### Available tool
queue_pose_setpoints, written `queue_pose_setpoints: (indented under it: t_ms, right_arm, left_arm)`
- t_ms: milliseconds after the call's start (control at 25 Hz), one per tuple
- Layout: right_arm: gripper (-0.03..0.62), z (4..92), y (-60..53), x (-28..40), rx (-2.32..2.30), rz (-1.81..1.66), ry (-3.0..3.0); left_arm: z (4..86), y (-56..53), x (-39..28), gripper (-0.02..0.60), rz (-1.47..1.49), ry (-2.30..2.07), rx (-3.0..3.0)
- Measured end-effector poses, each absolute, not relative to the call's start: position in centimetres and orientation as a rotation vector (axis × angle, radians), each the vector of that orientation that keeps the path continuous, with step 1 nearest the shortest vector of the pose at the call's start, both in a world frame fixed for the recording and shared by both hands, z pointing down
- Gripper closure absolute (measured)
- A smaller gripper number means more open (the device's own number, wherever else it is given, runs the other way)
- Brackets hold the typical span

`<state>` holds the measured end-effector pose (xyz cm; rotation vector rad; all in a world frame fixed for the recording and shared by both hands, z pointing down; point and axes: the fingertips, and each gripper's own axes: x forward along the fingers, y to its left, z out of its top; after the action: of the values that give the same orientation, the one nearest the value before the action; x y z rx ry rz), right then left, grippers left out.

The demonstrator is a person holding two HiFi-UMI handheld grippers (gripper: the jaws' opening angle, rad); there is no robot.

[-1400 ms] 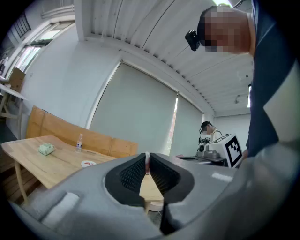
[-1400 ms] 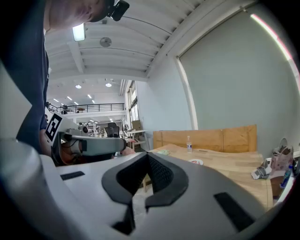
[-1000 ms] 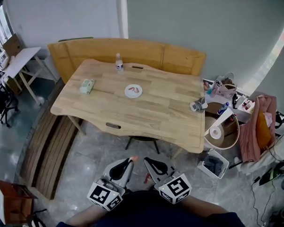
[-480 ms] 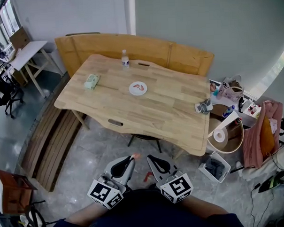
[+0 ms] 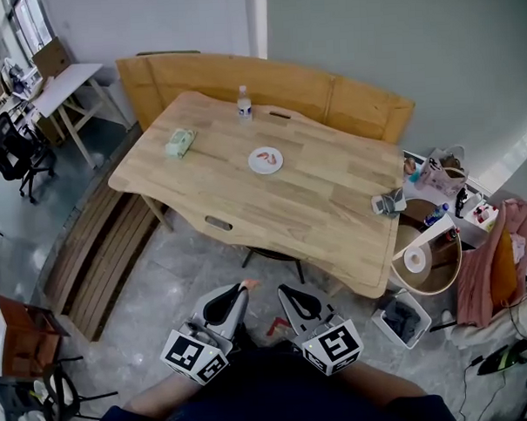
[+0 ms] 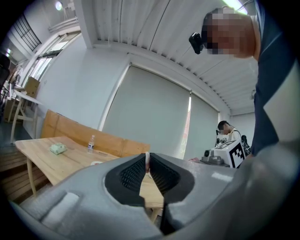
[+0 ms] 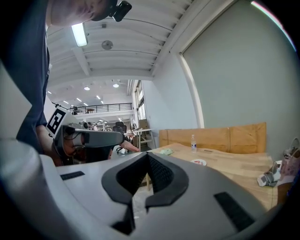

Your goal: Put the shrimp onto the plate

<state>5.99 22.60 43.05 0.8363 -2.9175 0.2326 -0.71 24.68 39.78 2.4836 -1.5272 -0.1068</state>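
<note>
The white plate (image 5: 266,160) lies mid-table, far ahead of me, with pink shrimp pieces (image 5: 265,155) on it. My left gripper (image 5: 242,289) is held low over the floor, close to my body, shut on a small pink shrimp (image 5: 248,284). In the left gripper view that shrimp (image 6: 147,161) shows as a thin pale sliver pinched at the jaw tips. My right gripper (image 5: 283,291) is beside it, shut with nothing between its jaws. The plate (image 7: 198,162) also appears in the right gripper view.
On the wooden table (image 5: 316,212) stand a water bottle (image 5: 244,102), a green pack (image 5: 180,143) and a grey object (image 5: 388,202) at the right corner. A wooden bench (image 5: 346,97) runs behind. A round basket (image 5: 427,257) and a bin (image 5: 402,317) sit right of the table.
The table has drifted rightwards and a little down in the head view as the head moved. Both grippers keep the same pose near my body, the left still holding the shrimp.
</note>
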Motion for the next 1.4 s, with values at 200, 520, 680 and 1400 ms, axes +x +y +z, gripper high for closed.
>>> queue_pose_setpoints:
  t_ms: [200,520,680,1400]
  right_arm:
    - [0.585,43.4,20.2,5.6,0.838,0.224,-2.908]
    - [0.585,43.7,14.2,2.6,0.89,0.209,-2.865]
    - [0.585,43.6,10.7,-0.2,0.908,0.211,-2.849]
    - [0.585,42.9,-2.0,-9.3,1.104,0.212,-2.739]
  left_arm:
    - [40.1,22.4,-1.3,0.549,-0.122,-1.529,2.479]
    - [40.5,15.7,-4.7,0.549,-0.155,-1.47,2.498]
    - [40.2,11.6,-7.0,0.549,-0.157,-1.405,2.524]
    - [40.4,-1.9,-15.3,0.549,-0.145,-1.131,2.612]
